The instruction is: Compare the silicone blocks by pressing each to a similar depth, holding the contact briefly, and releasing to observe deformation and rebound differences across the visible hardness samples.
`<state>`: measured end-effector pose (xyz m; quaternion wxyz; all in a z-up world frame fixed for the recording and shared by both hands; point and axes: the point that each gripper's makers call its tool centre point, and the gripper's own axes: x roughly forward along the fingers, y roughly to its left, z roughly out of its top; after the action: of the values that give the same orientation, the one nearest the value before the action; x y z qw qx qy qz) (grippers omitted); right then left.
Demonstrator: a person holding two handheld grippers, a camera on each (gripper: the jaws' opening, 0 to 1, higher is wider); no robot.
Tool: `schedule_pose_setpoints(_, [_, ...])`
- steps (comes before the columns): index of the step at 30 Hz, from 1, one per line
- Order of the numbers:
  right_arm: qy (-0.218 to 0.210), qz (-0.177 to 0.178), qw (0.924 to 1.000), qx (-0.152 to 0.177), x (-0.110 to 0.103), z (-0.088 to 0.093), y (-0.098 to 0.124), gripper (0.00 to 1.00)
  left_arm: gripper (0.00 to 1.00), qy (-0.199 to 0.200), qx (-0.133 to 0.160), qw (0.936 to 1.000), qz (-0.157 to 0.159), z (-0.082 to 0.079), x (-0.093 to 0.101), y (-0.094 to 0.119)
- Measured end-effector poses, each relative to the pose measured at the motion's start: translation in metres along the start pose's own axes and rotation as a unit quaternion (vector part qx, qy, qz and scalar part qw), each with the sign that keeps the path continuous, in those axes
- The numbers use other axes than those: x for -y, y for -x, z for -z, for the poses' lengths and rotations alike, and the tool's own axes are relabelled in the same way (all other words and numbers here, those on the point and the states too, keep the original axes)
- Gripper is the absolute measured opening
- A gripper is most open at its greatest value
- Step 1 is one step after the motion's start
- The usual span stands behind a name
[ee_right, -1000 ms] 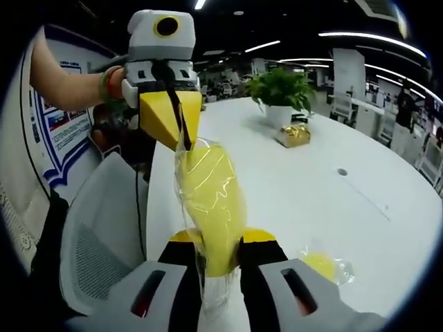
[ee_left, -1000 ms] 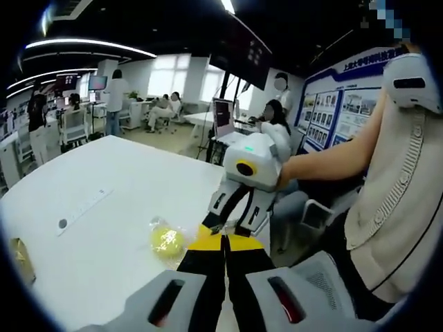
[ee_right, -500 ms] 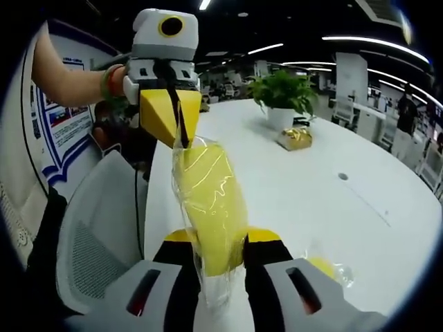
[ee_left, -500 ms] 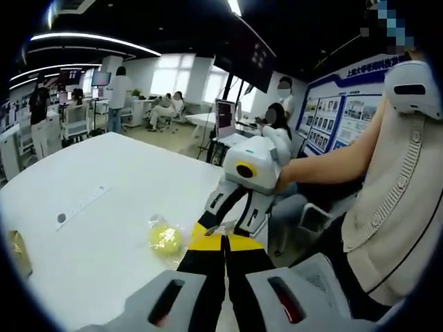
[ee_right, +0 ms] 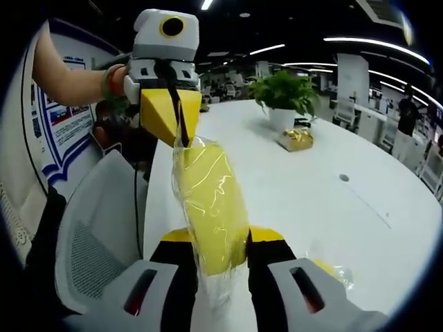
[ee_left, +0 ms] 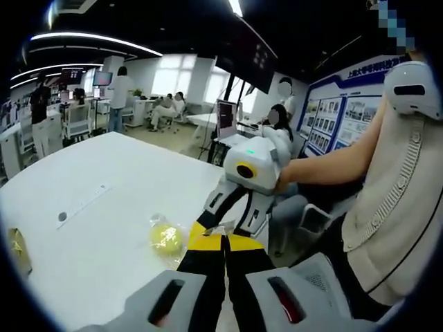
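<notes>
A yellow silicone block [ee_right: 211,200] in clear plastic wrap hangs above the white table's [ee_right: 297,194] near edge. My right gripper [ee_right: 221,236] is shut on the block's lower end, one yellow-tipped jaw on each side. My left gripper [ee_right: 181,137] comes from above with its yellow jaws shut on the wrap's top edge. In the left gripper view my left gripper [ee_left: 223,239] is shut tip to tip against my right gripper [ee_left: 229,223], with a scrap of clear wrap between them. A second wrapped yellow block [ee_left: 166,238] [ee_right: 325,270] lies on the table.
A flat ruler [ee_left: 83,206] lies farther out on the table [ee_left: 104,263]. A potted plant [ee_right: 284,93] and a gold packet [ee_right: 296,137] stand at its far side. A grey mesh chair [ee_right: 97,228] and the person's torso [ee_left: 394,207] are beside the table's edge.
Both grippers keep their hold on the wrapped block. The views have shifted only slightly; the block sits a little higher between my right jaws.
</notes>
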<state>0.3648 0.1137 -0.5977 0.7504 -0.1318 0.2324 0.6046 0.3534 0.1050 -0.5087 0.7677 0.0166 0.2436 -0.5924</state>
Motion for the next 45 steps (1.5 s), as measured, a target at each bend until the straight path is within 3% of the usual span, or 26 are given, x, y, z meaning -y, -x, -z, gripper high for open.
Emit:
schedule_pose_setpoints(14, [-0.01,0.005,0.9999,0.003,-0.003,0.003,-0.002,0.34,0.0,0.018,-0.008,0.9998,-0.009,0.009,-0.002,0.002])
schedule_pose_setpoints(20, [-0.041,0.025,0.9988,0.012,-0.002,0.004,0.009,0.49,0.0,0.033,-0.01,0.9993,-0.011,0.018,-0.001,0.002])
schedule_pose_setpoints(25, [-0.064,0.049,0.9966,0.013,-0.002,0.008,0.024,0.52,0.0,0.046,-0.009,0.9988,-0.013,0.026,0.0,0.002])
schedule_pose_setpoints(27, [-0.088,0.059,0.9944,0.005,-0.005,0.014,0.033,0.53,0.0,0.046,-0.009,0.9988,-0.018,0.028,-0.001,0.001])
schedule_pose_setpoints(32, [-0.123,0.109,0.9856,0.042,-0.01,0.018,0.061,0.62,0.0,0.057,-0.001,0.9981,-0.024,0.034,-0.006,0.002])
schedule_pose_setpoints(40, [-0.163,0.165,0.9712,0.055,-0.033,0.04,0.103,0.61,0.0,0.086,0.011,0.9946,-0.057,0.05,-0.031,-0.001])
schedule_pose_setpoints(45, [-0.205,0.212,0.9543,0.048,-0.05,0.061,0.129,0.67,0.0,0.111,0.007,0.9906,-0.08,0.068,-0.053,-0.005])
